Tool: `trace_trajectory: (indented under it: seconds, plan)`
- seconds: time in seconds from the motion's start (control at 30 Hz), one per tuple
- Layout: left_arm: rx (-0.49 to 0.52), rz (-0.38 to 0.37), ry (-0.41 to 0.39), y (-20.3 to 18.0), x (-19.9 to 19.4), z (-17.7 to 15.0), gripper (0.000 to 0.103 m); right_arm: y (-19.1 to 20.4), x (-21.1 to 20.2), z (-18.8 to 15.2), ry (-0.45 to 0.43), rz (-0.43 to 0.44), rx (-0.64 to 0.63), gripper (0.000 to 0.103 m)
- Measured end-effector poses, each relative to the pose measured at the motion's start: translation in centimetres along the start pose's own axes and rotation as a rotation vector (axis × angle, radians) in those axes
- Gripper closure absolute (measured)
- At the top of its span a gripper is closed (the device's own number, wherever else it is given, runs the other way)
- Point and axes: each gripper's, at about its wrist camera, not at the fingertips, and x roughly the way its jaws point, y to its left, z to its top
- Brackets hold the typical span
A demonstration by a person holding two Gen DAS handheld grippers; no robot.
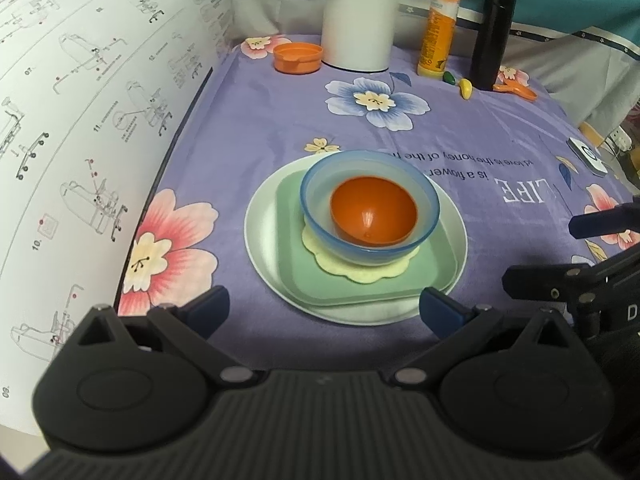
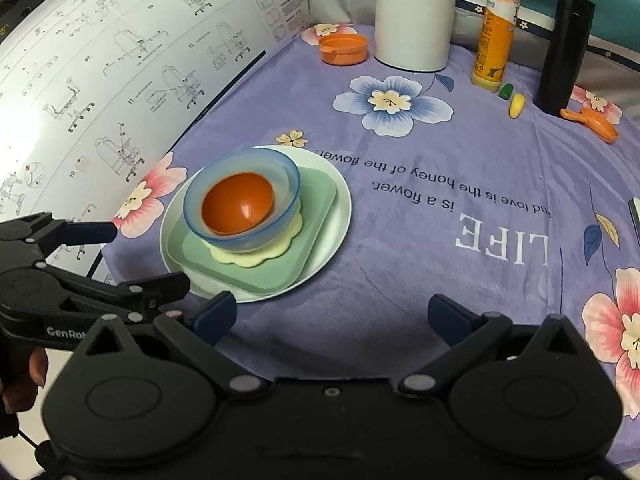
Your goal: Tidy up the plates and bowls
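Left wrist view: 1 left gripper point(image 1: 324, 308), jaws wide, holding nothing, low over the purple floral cloth point(image 1: 280, 120) just short of the stack. Stack, centre: 1 white round plate point(image 1: 260, 236) bearing 1 green square plate point(image 1: 304, 276), 1 cream scalloped mat point(image 1: 360, 272), 1 blue translucent bowl point(image 1: 320, 200), 1 orange bowl point(image 1: 374, 210) nested inside. Cloth lettering, upside down: "LIFE", "is a flower", "the honey of the". Left: 1 assembly instruction sheet point(image 1: 100, 120), steps "10." and "11." legible. Far edge: 1 orange lid point(image 1: 298, 58), 1 white jug point(image 1: 358, 20), 1 yellow bottle point(image 1: 438, 28), label unreadable, 1 black flask point(image 1: 492, 40). Right wrist view: 1 right gripper point(image 2: 332, 314), jaws wide, empty, over bare cloth right of the stack; left gripper at left edge marked "GenRob", rest hidden, held by a hand point(image 2: 24, 376), its fingers around the grip.
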Motion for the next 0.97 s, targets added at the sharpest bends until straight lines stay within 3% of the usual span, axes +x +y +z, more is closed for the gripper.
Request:
trace_trajectory:
  seconds: [0.97]
  plan:
    - [0.044, 0.015, 0.015, 0.19, 0.03, -0.09, 0.0, -0.3, 0.34, -0.07, 0.018, -0.013, 0.01, 0.0]
